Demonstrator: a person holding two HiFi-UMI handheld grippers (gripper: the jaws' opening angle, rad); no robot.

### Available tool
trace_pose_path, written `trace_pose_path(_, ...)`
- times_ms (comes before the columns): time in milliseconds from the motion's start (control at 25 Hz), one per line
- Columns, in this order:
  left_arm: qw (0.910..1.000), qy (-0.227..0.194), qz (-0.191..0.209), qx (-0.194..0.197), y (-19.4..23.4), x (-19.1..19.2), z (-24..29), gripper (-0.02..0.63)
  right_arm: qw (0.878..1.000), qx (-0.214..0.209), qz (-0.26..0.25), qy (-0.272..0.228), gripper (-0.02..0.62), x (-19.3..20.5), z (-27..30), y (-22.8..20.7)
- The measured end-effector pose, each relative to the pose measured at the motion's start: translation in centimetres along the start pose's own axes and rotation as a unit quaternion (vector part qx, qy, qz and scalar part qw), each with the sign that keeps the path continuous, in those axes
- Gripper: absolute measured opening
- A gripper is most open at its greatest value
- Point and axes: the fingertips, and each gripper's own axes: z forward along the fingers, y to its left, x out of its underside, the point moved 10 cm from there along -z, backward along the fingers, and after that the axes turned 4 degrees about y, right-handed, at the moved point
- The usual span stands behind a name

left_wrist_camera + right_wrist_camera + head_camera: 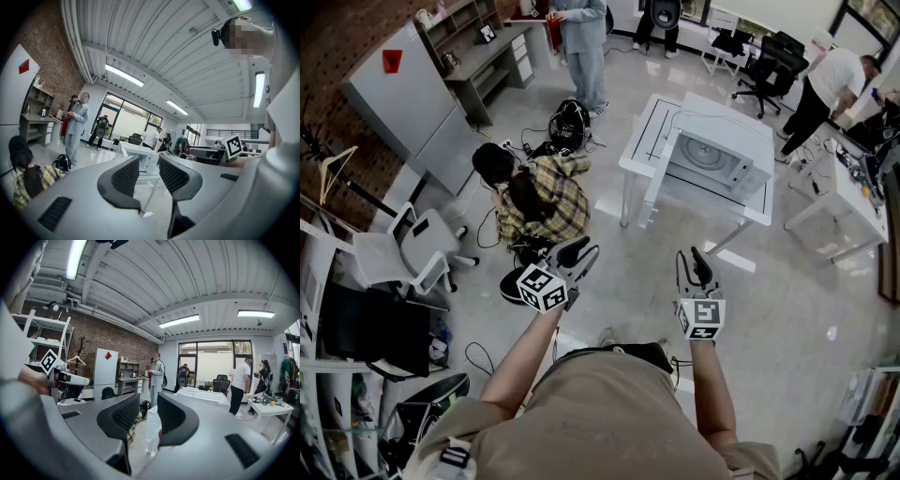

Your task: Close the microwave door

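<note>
The white microwave (717, 157) stands on a white table (750, 202) across the room; its cavity with the round turntable shows, so its door stands open. It is too small to make out the door itself. Both grippers hang in the air well short of the table, over bare floor. My left gripper (577, 253) has its jaws a little apart with nothing between them, and in the left gripper view (149, 164) the microwave (149, 161) shows far off in the gap. My right gripper (691, 266) (148, 405) also stands slightly open and holds nothing.
A person in a plaid shirt (542, 195) crouches on the floor just ahead of my left gripper. A white chair (411, 251) is at the left. A bag and cables (570, 122) lie on the floor. A second white table (842, 202) stands at the right, with people farther back.
</note>
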Motion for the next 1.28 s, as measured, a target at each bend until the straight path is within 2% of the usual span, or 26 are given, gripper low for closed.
trace_pose_path(360, 1.0, -0.002, -0.005, 0.003, 1.4, 0.1, 0.8, 0.121, 1.0, 0.003, 0.001, 0.003, 0.121, 0.4, 0.3, 0.0)
trace_pose_path(560, 1.0, 0.0, -0.008, 0.002, 1.5, 0.1, 2.7, 0.121, 0.997, -0.017, 0.068, -0.021, 0.123, 0.7, -0.2, -2.2)
trace_pose_path(640, 1.0, 0.003, -0.005, 0.001, 1.5, -0.1, 3.8, 0.121, 0.997, -0.015, 0.077, -0.021, 0.123, 1.1, 0.2, -3.3)
trace_pose_path(880, 0.9999, 0.012, 0.002, -0.004, 1.1, -1.4, 6.2, 0.121, 0.997, -0.007, 0.072, -0.021, 0.123, 1.3, 2.0, -6.0)
trace_pose_path(1040, 0.9996, 0.024, -0.004, -0.013, 1.5, -2.1, 7.6, 0.121, 0.997, -0.014, 0.071, -0.028, 0.123, 0.6, 2.9, -7.4)
trace_pose_path(1280, 0.9994, 0.031, 0.005, -0.014, 0.1, -2.0, 10.4, 0.121, 0.997, -0.018, 0.071, -0.024, 0.123, 1.5, 3.3, -10.6)
